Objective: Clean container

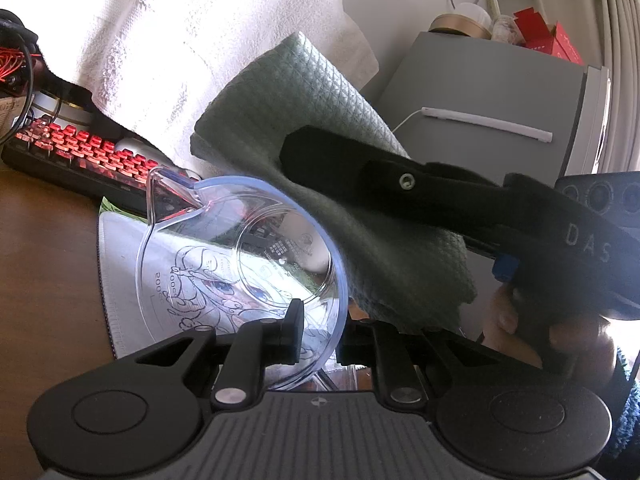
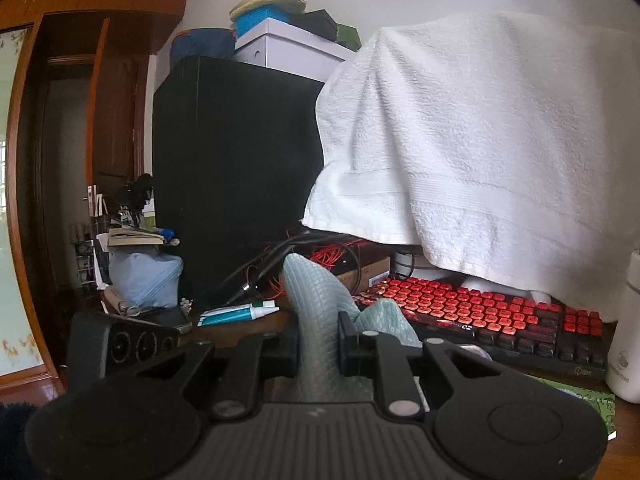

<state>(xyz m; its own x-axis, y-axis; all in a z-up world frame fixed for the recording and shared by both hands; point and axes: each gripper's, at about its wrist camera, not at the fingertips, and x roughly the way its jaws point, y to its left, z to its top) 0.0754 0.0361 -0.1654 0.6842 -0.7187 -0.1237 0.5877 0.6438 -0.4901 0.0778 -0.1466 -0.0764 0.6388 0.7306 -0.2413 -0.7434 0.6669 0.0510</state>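
While the left claw (image 1: 318, 334) pinches the clear measuring jug (image 1: 240, 264) by its rim wall, one finger inside and one outside, the jug hangs tipped on its side above the counter (image 1: 48, 248) and the printed mat (image 1: 132, 280), mouth facing the camera, spout (image 1: 168, 188) up toward the red keyboard (image 1: 80, 148). Right claw (image 2: 318, 334) is clamped on a bunched fold of the grey-green waffle cloth (image 1: 320, 160); in the left view that cloth drapes just right of and above the jug mouth, overlapping the blue-tinted rim. Jug's axis runs roughly along the left claw's line of sight, opening toward the holder. Judgement: the cloth hand is the nearer one to work with, and needs to swing left and down into the mouth to wipe the inner wall. Whether cloth is touching the rim, cannot tell.
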